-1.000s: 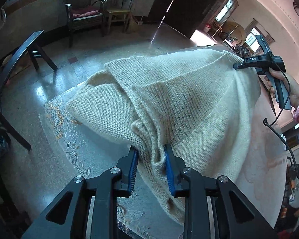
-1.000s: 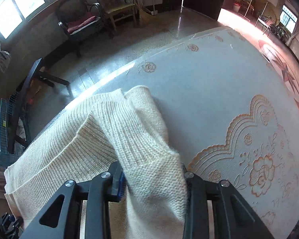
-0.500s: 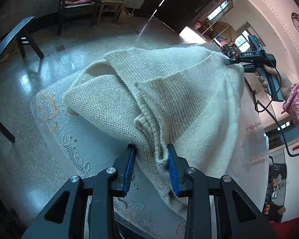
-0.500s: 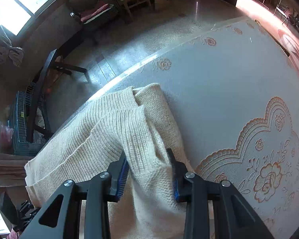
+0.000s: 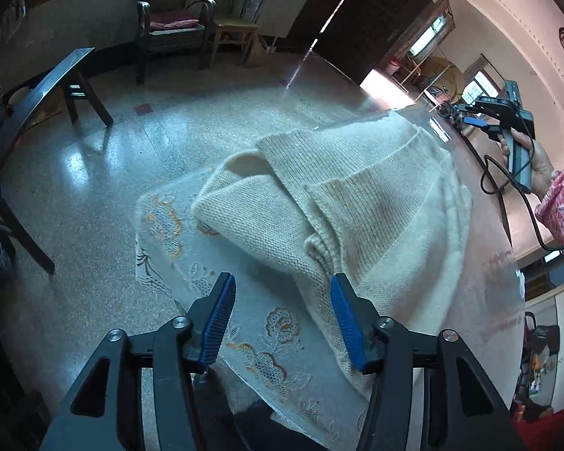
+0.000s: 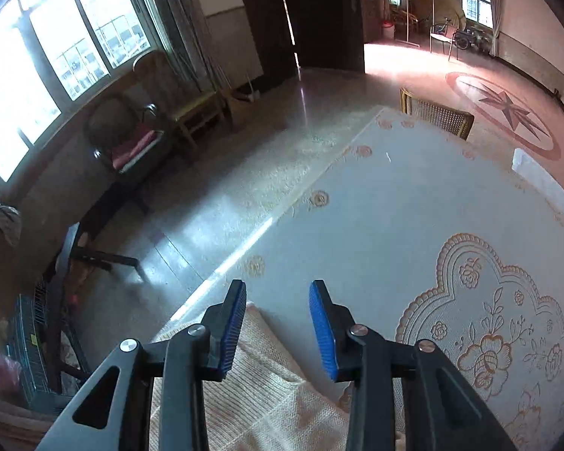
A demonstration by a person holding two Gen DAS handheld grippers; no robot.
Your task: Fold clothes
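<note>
A cream knitted sweater [image 5: 357, 203] lies folded over on the table with the lace-patterned cloth [image 5: 267, 334]. My left gripper [image 5: 282, 315] is open and empty, just in front of the sweater's near edge, its right pad close to the knit. My right gripper [image 6: 278, 323] is open and empty, raised above the sweater's corner [image 6: 259, 394], which lies below the fingers. The right gripper and the hand holding it also show at the far right of the left wrist view [image 5: 507, 120].
The table's left edge [image 6: 244, 240] drops to a shiny stone floor [image 5: 131, 158]. A dark bench [image 5: 37, 90] and wooden chairs [image 5: 173, 26] stand beyond. A wicker chair back [image 6: 436, 116] stands at the table's far end.
Both grippers opened and let go of the sweater, which dropped flat onto the table. Both pulled back and up from it.
</note>
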